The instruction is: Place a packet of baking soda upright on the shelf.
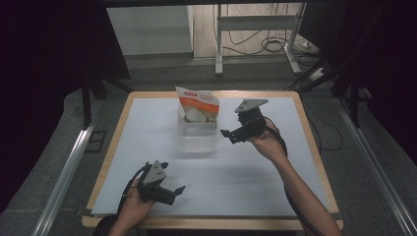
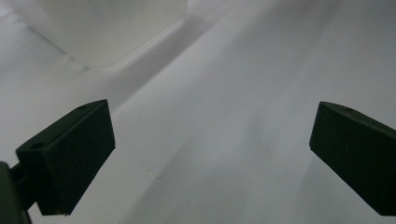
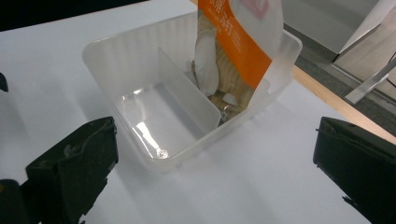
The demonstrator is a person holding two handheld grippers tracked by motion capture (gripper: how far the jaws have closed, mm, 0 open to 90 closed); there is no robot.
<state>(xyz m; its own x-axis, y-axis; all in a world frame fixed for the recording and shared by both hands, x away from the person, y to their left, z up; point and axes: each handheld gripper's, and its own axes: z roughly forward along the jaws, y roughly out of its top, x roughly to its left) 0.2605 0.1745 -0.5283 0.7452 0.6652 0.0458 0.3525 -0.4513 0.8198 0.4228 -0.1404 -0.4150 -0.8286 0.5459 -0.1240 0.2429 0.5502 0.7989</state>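
A clear plastic bin [image 1: 197, 136] with a divider stands on the white table top [image 1: 255, 172], a little back of its middle. An orange and white snack pouch [image 1: 197, 104] stands upright in the bin's far compartment; the near compartment holds nothing. In the right gripper view the bin [image 3: 140, 65] and the pouch [image 3: 243, 42] lie just ahead of the jaws. My right gripper [image 1: 230, 136] hovers open just right of the bin. My left gripper [image 1: 174, 192] rests open near the front edge, with a corner of the bin [image 2: 107, 28] far ahead of its jaws.
The table's wooden rim [image 1: 314, 147] frames the white surface. Behind the table stand a metal frame [image 1: 255, 34] and loose cables [image 1: 275, 46] on the floor. Dark curtains hang at both sides.
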